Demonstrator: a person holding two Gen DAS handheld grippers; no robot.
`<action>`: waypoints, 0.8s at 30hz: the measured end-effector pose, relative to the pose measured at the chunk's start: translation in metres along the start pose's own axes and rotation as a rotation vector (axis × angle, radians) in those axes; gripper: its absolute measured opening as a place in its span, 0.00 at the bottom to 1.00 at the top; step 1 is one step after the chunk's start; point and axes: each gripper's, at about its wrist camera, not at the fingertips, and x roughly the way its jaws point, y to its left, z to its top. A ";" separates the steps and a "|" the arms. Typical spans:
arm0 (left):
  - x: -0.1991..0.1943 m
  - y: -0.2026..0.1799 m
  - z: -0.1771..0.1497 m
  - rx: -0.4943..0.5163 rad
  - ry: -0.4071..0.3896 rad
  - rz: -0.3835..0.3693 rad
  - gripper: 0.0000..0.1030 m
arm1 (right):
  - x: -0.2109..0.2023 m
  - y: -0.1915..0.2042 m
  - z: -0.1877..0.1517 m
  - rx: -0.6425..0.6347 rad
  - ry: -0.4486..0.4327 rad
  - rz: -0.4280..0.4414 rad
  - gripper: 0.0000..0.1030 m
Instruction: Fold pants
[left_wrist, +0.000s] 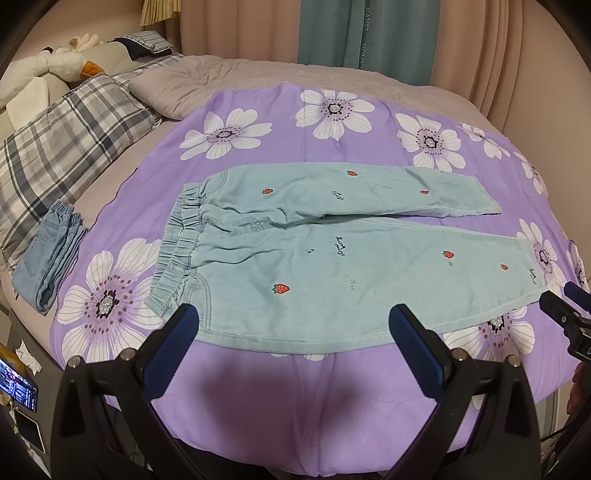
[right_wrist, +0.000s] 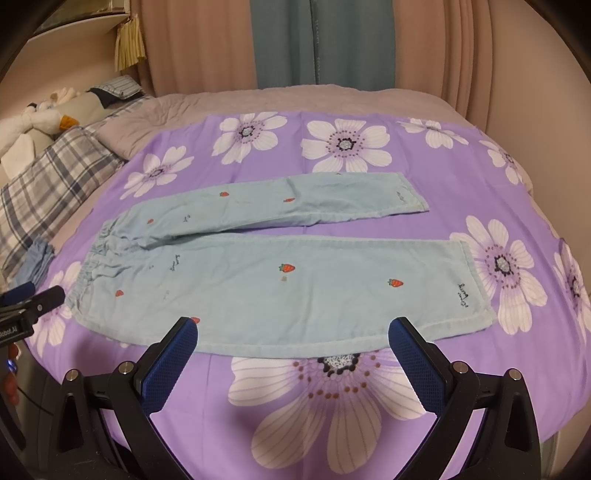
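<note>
Light blue pants (left_wrist: 332, 254) lie flat on a purple flowered sheet (left_wrist: 295, 398) on the bed, long axis running left to right, waistband left, cuffs right. The left hand-held gripper (left_wrist: 291, 332) hovers released nearest the waistband; the right hand-held gripper (right_wrist: 291, 339), also spread and empty, sits nearer the cuffs.

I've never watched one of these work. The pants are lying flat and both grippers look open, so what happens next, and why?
Probably both lower onto the near edge of the pants: the left gripper by the waistband, the right gripper by the near leg's cuff. Both are open, hold nothing, and the legs lie apart, unfolded.
</note>
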 end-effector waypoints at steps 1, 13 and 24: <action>0.000 0.000 0.000 0.000 0.000 0.000 1.00 | 0.000 0.000 0.000 0.001 0.000 0.000 0.99; 0.004 0.000 -0.002 -0.001 0.008 0.003 1.00 | 0.001 0.001 -0.002 0.000 0.004 -0.001 0.99; 0.005 -0.001 -0.003 0.005 0.007 -0.001 1.00 | 0.003 0.001 -0.005 0.000 0.005 -0.001 0.99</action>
